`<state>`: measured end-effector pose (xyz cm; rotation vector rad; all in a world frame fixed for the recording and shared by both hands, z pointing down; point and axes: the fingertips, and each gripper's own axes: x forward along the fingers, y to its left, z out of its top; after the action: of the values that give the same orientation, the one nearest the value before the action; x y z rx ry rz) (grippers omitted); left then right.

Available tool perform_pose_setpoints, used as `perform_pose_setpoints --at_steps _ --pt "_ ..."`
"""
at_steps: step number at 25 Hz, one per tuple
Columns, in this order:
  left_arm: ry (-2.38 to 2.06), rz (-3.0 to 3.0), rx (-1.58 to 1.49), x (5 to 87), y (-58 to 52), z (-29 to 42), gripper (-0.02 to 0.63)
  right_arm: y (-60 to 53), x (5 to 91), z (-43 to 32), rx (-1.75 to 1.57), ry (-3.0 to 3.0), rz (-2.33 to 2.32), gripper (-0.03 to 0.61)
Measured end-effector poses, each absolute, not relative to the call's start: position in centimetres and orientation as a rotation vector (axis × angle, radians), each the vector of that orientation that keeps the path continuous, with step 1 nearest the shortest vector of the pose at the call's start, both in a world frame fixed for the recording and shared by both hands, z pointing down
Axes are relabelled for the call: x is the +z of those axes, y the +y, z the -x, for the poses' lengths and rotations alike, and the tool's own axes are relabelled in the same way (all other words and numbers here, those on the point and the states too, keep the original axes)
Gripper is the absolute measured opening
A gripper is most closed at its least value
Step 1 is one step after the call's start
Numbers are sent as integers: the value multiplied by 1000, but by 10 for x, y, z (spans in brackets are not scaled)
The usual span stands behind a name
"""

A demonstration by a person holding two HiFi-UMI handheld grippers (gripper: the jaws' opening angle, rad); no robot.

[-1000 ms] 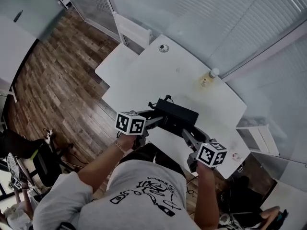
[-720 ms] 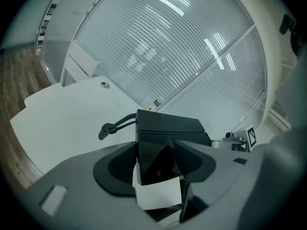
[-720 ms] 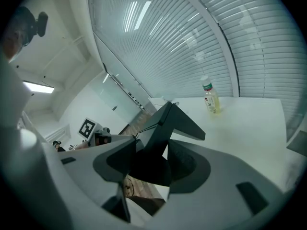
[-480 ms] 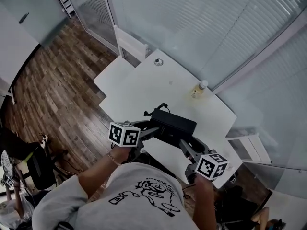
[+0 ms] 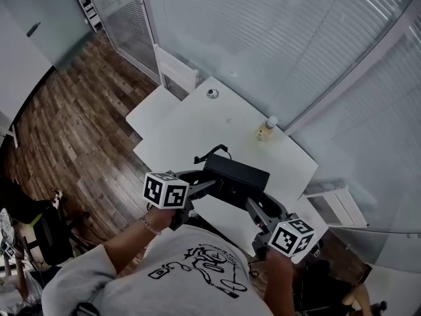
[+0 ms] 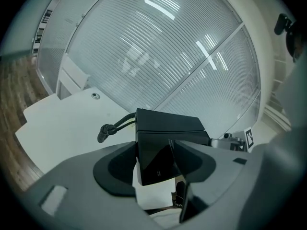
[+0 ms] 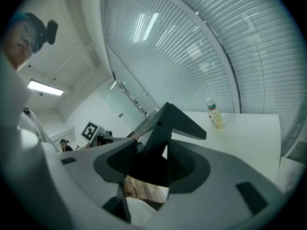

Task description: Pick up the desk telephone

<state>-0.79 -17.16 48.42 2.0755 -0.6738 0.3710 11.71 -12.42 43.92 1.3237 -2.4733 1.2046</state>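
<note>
**A:** Where do we have the desk telephone [image 5: 235, 175]?

**B:** Between our two hands, close in front of us at the near edge of the counter [image 5: 197, 120]. It looks clear of the surface; in the right gripper view we see floor under it. The cord [image 5: 212, 154] loops off its far-left corner.

**A:** Grip?

**B:** The left hand-held gripper [image 5: 209, 185] has its jaws wide and pressed on the left end of the body. The right hand-held gripper [image 5: 255, 201] clamps the right end the same way. Both are loaded.

**A:** So which way does it lie?

**B:** Long axis runs from one gripper to the other, across us, with each gripper pointing inward at its own end. Neither hand is nearer. We judge the next move depends on both ends travelling together, or the body tilts and may slip.

**A:** Anything else nearby?

**B:** A bottle [image 5: 266, 129] stands at the far edge, well apart.
</note>
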Motion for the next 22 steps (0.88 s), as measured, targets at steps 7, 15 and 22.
perform_pose_setpoints --at_steps 7,15,22 --pt "-676 -2092 377 476 -170 8 238 -122 432 -116 1190 -2478 -1330 193" --pt "-673 -2090 384 479 -171 7 238 -123 435 -118 1190 -2473 -1321 193" --pt "-669 -2084 384 481 -170 7 238 -123 437 -118 1195 -2473 -1321 193"
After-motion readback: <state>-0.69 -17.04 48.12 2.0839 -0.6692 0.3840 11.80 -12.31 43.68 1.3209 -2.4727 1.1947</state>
